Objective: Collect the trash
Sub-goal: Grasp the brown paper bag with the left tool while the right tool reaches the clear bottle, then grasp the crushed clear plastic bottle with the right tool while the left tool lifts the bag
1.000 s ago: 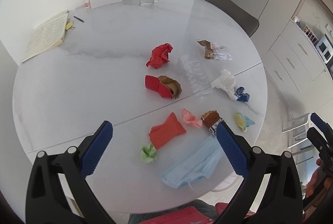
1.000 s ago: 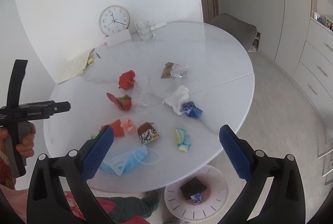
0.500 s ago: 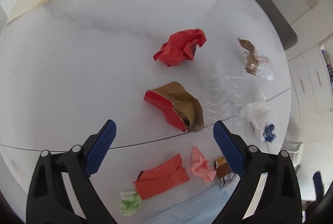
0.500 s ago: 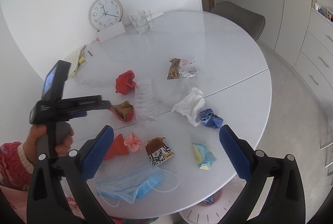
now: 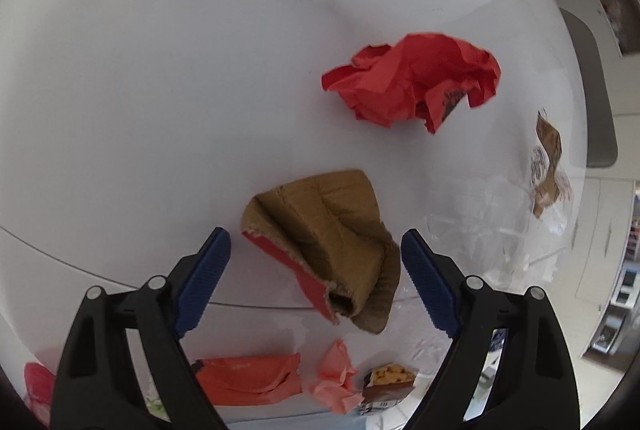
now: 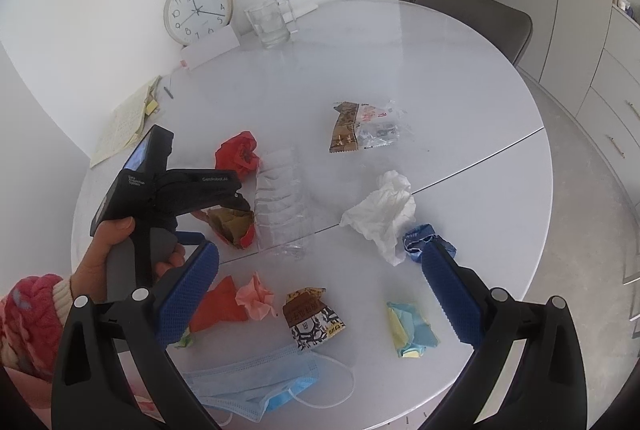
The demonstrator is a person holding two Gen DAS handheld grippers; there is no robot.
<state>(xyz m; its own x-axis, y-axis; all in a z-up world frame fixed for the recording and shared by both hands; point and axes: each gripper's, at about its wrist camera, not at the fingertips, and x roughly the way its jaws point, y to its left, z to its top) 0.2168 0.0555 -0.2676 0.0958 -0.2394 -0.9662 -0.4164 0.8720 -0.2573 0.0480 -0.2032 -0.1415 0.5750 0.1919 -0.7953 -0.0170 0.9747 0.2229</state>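
Looking down the left gripper (image 5: 316,262), we see the torn brown-and-red cardboard scrap (image 5: 332,242) lying right between the two blue pads, just below the middle of the left wrist frame. Its long axis runs on a diagonal, from the upper left near the left pad down toward the lower right, where its crumpled end sits just beside the right pad. Our jaws have just been closing a little, yet they stand wide and neither pad presses on the cardboard, so nothing is held. We judge that this diagonal lie matters most: the pads would meet the scrap partly along its length, not squarely across it.

In the right wrist frame the left gripper (image 6: 224,206) hangs over that same scrap at centre left, beside the clear crushed bottle (image 6: 282,206). Our right gripper (image 6: 320,282) stays wide open and empty at the bottom of its frame, well apart from the cardboard, so the left hand is plainly the nearer one. The crumpled red paper (image 5: 416,82) lies apart, toward the upper right.
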